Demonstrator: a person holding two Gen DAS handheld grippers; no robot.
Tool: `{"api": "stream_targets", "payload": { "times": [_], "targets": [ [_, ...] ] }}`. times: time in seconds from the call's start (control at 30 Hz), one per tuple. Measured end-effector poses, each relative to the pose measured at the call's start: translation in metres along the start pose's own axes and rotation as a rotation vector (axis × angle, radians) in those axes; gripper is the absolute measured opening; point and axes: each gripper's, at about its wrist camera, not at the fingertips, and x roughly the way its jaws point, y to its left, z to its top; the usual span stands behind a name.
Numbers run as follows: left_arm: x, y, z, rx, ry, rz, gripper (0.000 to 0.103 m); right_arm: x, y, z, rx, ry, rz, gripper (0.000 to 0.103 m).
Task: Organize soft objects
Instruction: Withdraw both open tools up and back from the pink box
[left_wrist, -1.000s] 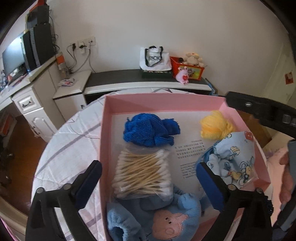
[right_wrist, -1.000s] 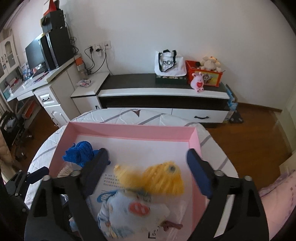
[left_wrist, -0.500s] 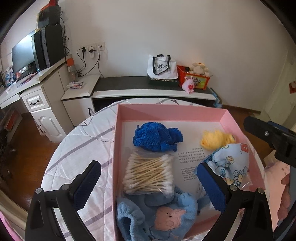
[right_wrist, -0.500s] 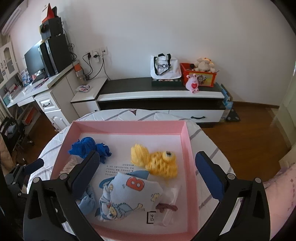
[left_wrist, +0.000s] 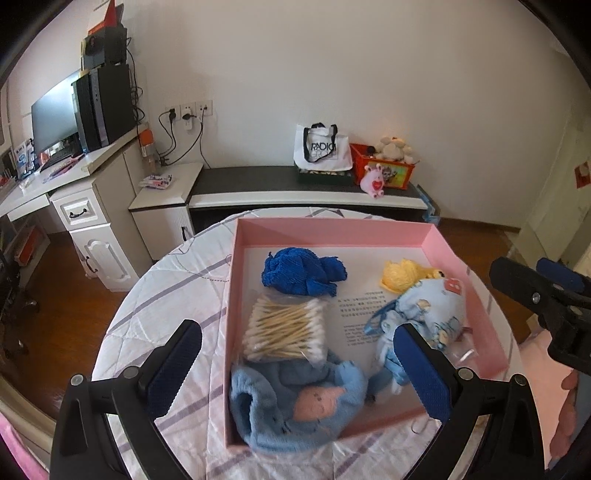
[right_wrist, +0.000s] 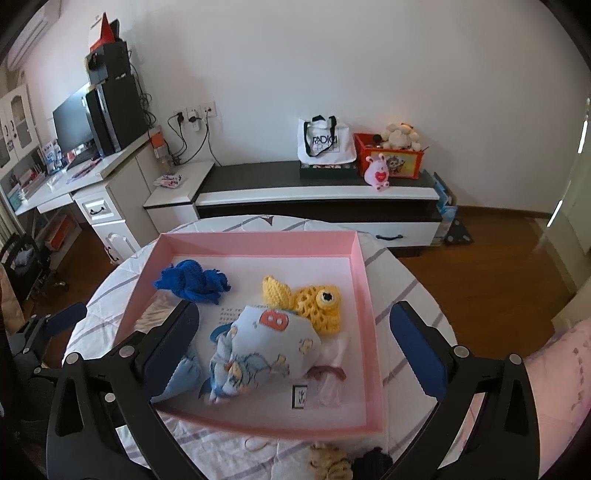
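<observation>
My right tool (right_wrist: 293, 345) stands wide, nothing between its pads, above the printed blue pouch (right_wrist: 269, 345) and yellow crochet fish (right_wrist: 314, 301) near the pink box's (right_wrist: 364, 280) right wall. My left tool (left_wrist: 297, 363) is also wide and empty, over the cotton swabs (left_wrist: 286, 328) and light-blue plush (left_wrist: 295, 400) at the box's near-left corner. The box sits on the round desk (left_wrist: 166, 295).
</observation>
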Motion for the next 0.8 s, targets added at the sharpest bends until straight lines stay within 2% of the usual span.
{"api": "stream_targets", "payload": {
  "times": [0.33, 0.8],
  "targets": [
    [-0.057, -0.006, -0.036, -0.039, -0.053, 0.025, 0.103, -0.047, 0.003, -0.028, -0.012, -0.041, 0.007, 0.103],
    [-0.137, -0.031, -0.089, -0.010, -0.121, 0.031, 0.103, -0.109, 0.004, -0.075, -0.005, -0.092, 0.044, 0.103]
  ]
}}
